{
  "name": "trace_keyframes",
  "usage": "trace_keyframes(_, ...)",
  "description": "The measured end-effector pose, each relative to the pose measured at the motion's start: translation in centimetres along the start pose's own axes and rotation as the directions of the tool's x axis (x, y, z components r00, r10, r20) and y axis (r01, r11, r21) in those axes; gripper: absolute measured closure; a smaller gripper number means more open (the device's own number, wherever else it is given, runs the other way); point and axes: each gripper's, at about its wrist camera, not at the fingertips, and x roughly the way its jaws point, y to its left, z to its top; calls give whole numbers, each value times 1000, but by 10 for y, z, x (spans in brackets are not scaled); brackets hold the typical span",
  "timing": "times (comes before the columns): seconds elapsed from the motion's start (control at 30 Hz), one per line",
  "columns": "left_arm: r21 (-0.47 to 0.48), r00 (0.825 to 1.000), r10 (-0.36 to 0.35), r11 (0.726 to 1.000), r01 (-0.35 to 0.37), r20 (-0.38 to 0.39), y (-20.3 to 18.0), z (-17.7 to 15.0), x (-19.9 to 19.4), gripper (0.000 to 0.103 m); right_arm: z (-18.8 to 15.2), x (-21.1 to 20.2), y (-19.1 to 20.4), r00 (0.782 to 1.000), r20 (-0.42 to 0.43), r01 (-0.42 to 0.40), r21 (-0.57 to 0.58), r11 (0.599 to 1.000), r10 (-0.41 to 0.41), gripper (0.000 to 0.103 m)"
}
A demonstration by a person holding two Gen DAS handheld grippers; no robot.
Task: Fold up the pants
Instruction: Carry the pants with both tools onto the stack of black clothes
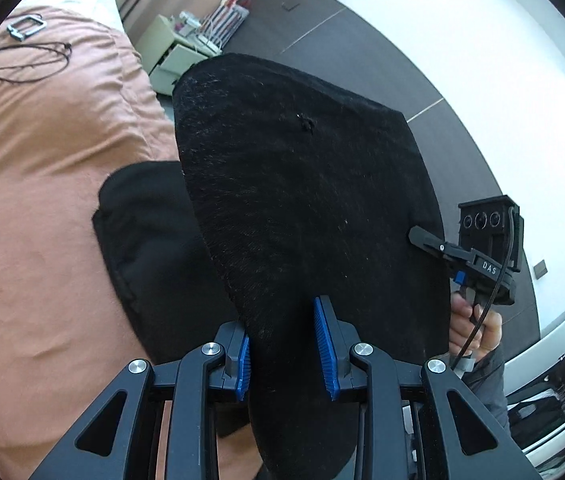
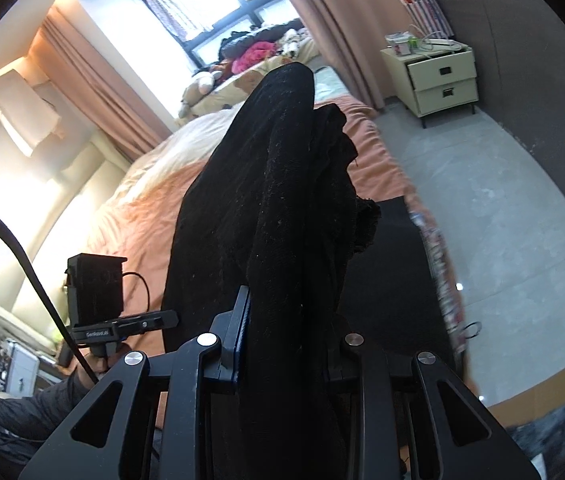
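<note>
I held the black pants up over the edge of the bed, a lower part of them resting on the salmon cover. My left gripper had cloth running between its blue pads, which stood a little apart around the thick fold rather than pressed flat. My right gripper was buried in bunched fabric, pinching it as far as I could tell, though its far finger was hidden. The pants looked soft, fuzzy and limp, with enough weight to sag and drape. I judged they would not slip easily, and that hems or waistband edges, gripped through all layers, were the best hold.
</note>
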Motion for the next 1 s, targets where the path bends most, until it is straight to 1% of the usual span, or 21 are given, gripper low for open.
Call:
trace_keyframes(0.07,-2,1000,1,1000,-1,-9,6,2,13,73,2,4,2,1000,-13,23,-6,1000,-23,79)
trace_keyframes(0.17,-10,1000,-6,1000,6,-18,16,6,23,73,8,9,5,998,-36,41,-10,999,-42,79)
trace_keyframes(0.37,-19,1000,6,1000,-7,-14,28,10,29,73,17,21,14,996,-60,64,-13,998,-64,79)
trace_keyframes(0.4,-28,1000,22,999,-23,-21,32,10,33,73,18,25,16,994,-64,90,-22,996,-91,74)
trace_keyframes(0.43,-36,998,52,998,-53,-34,37,11,39,70,21,31,17,989,-59,136,-43,990,-139,69)
trace_keyframes(0.47,-41,995,86,995,-89,-55,40,10,45,68,20,36,19,977,-48,204,-54,977,-207,61)
trace_keyframes(0.5,-52,990,114,992,-118,-80,45,9,53,66,21,42,17,963,-54,262,-26,965,-263,53)
trace_keyframes(0.53,-70,986,131,988,-138,-99,50,7,59,66,21,44,14,959,-62,277,11,961,-276,51)
trace_keyframes(0.57,-79,986,130,987,-139,-106,53,6,61,66,19,44,11,957,-68,287,57,956,-283,51)
trace_keyframes(0.6,-84,988,116,989,-125,-101,54,5,61,66,16,40,15,953,-56,301,69,951,-297,51)
trace_keyframes(0.67,-89,992,95,991,-103,-88,51,4,55,66,11,29,29,949,-20,316,54,947,-315,51)
trace_keyframes(0.77,-77,988,115,989,-124,-105,50,3,53,66,2,13,57,950,19,313,3,950,-313,51)
trace_keyframes(0.83,-90,989,109,989,-118,-95,51,1,49,66,-6,7,72,947,25,320,-16,947,-320,51)
trace_keyframes(0.9,-107,990,104,988,-114,-90,53,-1,44,66,-15,6,86,946,11,325,-26,945,-324,58)
trace_keyframes(1.0,-96,988,128,986,-136,-83,53,2,41,66,-31,10,76,938,-12,347,-26,937,-348,64)
